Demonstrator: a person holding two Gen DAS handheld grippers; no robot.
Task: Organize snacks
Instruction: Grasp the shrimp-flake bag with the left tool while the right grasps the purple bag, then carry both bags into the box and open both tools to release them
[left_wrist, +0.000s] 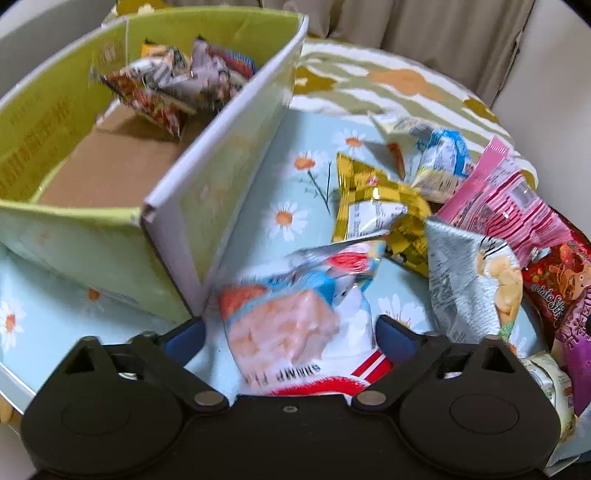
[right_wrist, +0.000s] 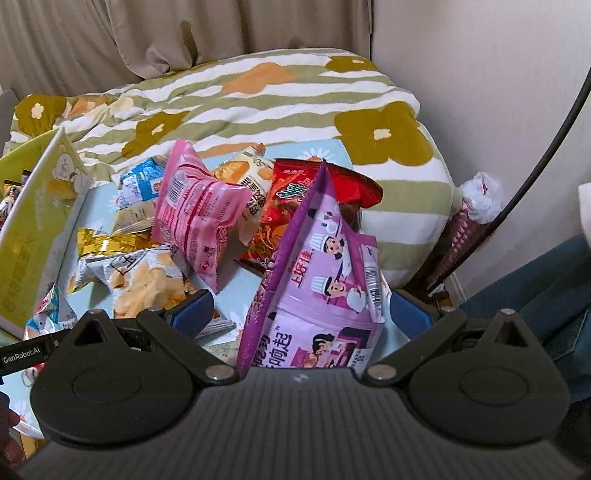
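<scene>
Left wrist view: the left gripper (left_wrist: 290, 332) stood with its fingers (left_wrist: 186, 341) spread wide either side of the shrimp snack bag (left_wrist: 295, 321). The pads did not press on the film, so the bag was straddled, not gripped. The green box (left_wrist: 221, 147) stood just beyond the left finger, its near corner close to the bag, with a few packets (left_wrist: 177, 81) at its far end. The loose pile lay beyond the right finger: a gold packet (left_wrist: 376, 210), a grey chip bag (left_wrist: 469, 273) and a pink packet (left_wrist: 498, 203).

Right wrist view: the right gripper (right_wrist: 301, 314) also stood open, its fingers (right_wrist: 194, 310) either side of an upright purple bag (right_wrist: 321, 280), not yet clamped. A red bag (right_wrist: 295, 206) leaned behind the purple one.

Risks: the air-filled bags would probably slide or squirt out if pinched on the bulge instead of the seam. The left finger could strike the box corner. The right gripper's left finger lay on neighbouring packets and might drag them.

Only the left view showed the box interior; only the right showed the purple bag's full height and the striped quilt (right_wrist: 258, 110) behind.
</scene>
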